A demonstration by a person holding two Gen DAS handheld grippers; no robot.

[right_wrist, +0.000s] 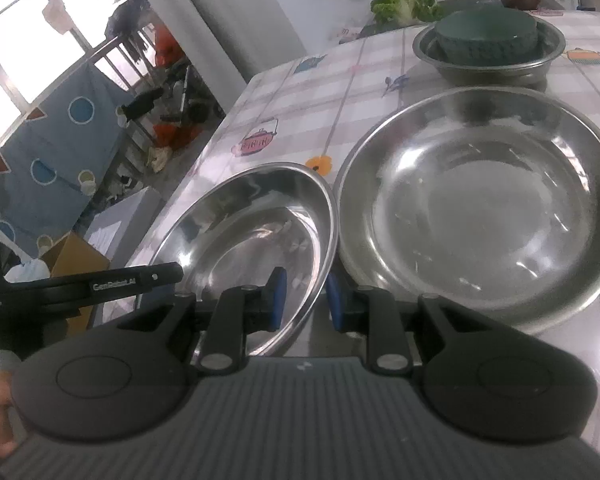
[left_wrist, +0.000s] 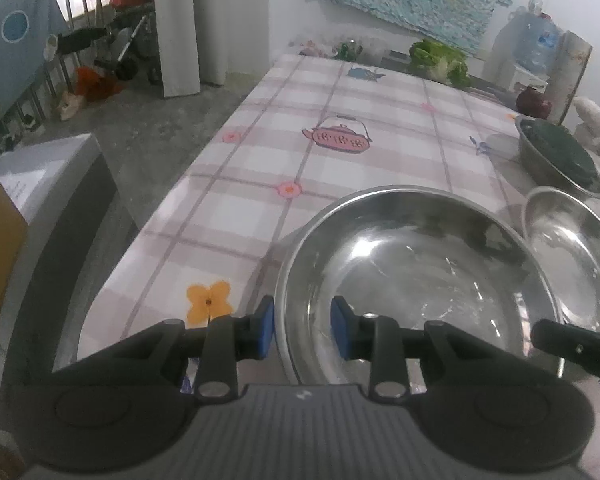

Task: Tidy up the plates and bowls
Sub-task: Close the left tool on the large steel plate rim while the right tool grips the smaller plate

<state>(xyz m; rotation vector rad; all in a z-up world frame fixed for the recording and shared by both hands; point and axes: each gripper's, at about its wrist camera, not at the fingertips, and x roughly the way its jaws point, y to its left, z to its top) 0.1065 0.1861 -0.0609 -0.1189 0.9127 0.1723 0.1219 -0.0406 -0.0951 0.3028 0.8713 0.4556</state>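
Both tools spread — left tool (left_wrist: pixel 302 330) straddling near rim of steel plate (left_wrist: pixel 416 280), right tool (right_wrist: pixel 306 298) astride its right rim, second plate (right_wrist: pixel 480 204) at two o'clock.

left gripper (left_wrist: pixel 302 329): black linkage arms, blue pads, silver pivot screws, ribbed grey body | right gripper (right_wrist: pixel 305 300): same build

Silver steel bowls (right_wrist: pixel 476 208), pink-and-white checked tablecloth (left_wrist: pixel 260 152) with pink teapot print (left_wrist: pixel 338 136), blue gripper pads (left_wrist: pixel 266 326)
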